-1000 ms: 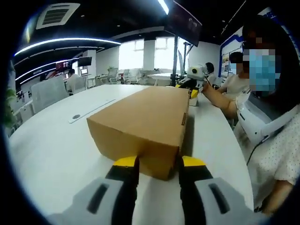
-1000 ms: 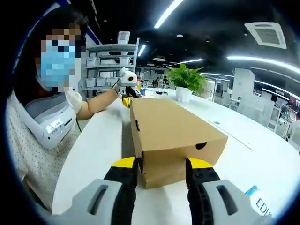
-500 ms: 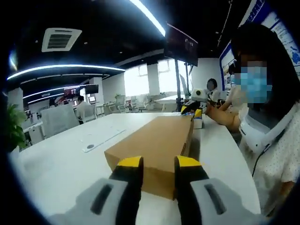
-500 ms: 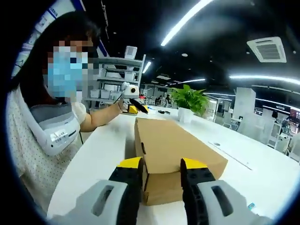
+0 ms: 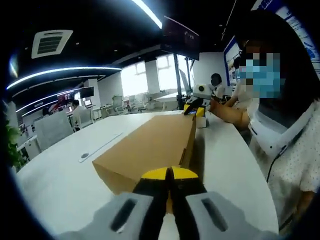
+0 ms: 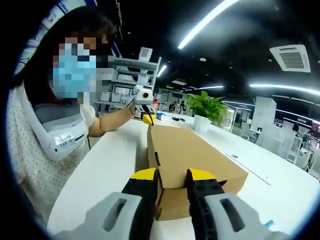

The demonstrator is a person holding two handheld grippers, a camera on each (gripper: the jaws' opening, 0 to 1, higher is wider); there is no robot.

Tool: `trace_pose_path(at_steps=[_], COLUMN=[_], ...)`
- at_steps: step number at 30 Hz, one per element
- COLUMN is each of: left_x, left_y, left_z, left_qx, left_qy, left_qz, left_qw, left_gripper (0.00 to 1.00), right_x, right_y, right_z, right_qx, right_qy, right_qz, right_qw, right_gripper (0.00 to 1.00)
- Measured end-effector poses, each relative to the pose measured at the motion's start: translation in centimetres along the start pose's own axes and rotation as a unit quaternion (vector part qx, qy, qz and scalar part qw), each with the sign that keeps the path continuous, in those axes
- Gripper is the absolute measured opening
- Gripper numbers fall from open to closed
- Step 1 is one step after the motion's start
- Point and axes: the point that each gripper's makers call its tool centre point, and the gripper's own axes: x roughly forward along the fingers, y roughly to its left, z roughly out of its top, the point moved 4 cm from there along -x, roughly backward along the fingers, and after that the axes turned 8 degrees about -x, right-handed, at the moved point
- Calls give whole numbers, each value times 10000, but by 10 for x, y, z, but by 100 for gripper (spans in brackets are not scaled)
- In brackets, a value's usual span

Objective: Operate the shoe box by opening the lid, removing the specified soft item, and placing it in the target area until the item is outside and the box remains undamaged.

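Observation:
A long brown cardboard shoe box [image 5: 150, 145] lies lid-down-closed on the white table [image 5: 55, 185], with a gripper at each end. My left gripper [image 5: 170, 175] is shut, its yellow tips pressed together against the box's near top edge; I cannot tell if cardboard is pinched. At the far end the right gripper [image 5: 196, 100] shows in the person's hand. In the right gripper view, my right gripper [image 6: 173, 176] is open by a narrow gap, and the shoe box [image 6: 185, 150] has its near lid edge showing between the fingers. The left gripper [image 6: 144, 97] shows at the far end.
The person [image 5: 280, 140] stands close along one long side of the box, arms reaching to both ends. A potted plant [image 6: 205, 107] stands beyond the box. A cable slot [image 5: 100, 147] and a grommet [image 5: 84, 155] mark the tabletop. Bare table [image 6: 105, 165] lies on both sides.
My left gripper's jaws have closed from a wide gap to touching. The right gripper's jaws have narrowed. Both views have dropped lower and closer to the box ends.

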Motion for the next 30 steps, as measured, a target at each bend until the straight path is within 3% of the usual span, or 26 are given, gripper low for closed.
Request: trace_pose_path(at_steps=[5, 12, 15, 17, 20, 24, 27, 30], left_x=[1, 0, -1, -6, -18, -32, -33, -28], left_y=[0, 0, 2, 7, 18, 44, 57, 66], left_z=[-1, 1, 2, 12, 20, 11, -2, -17], left_qx=[-83, 232, 188, 152, -27, -213, -582, -638], left_qy=[-31, -21, -23, -369, -717, -615, -469, -163], left_qz=[-9, 35, 37, 194, 434, 1080, 1193, 1290], left_qw=[10000, 9997, 9998, 9990, 9965, 9920, 9900, 9895], left_gripper=[0, 0, 2, 5, 6, 5, 5, 4], right_x=[0, 0, -3, -8, -20, -26, -21, -17], right_y=[1, 0, -2, -6, -25, -46, -46, -42], right_z=[-1, -1, -1, 2, 4, -18, -24, -26], right_qx=[7, -30, 106, 229, 567, 771, 802, 650], right_qy=[-12, -93, -126, -247, -467, 39, 218, 468], right_qz=[33, 40, 62, 31, -436, -1007, -1004, -977], right_qw=[10000, 9999, 9998, 9994, 9963, 9919, 9915, 9920], right_gripper=[22, 22, 22, 23, 21, 12, 9, 9])
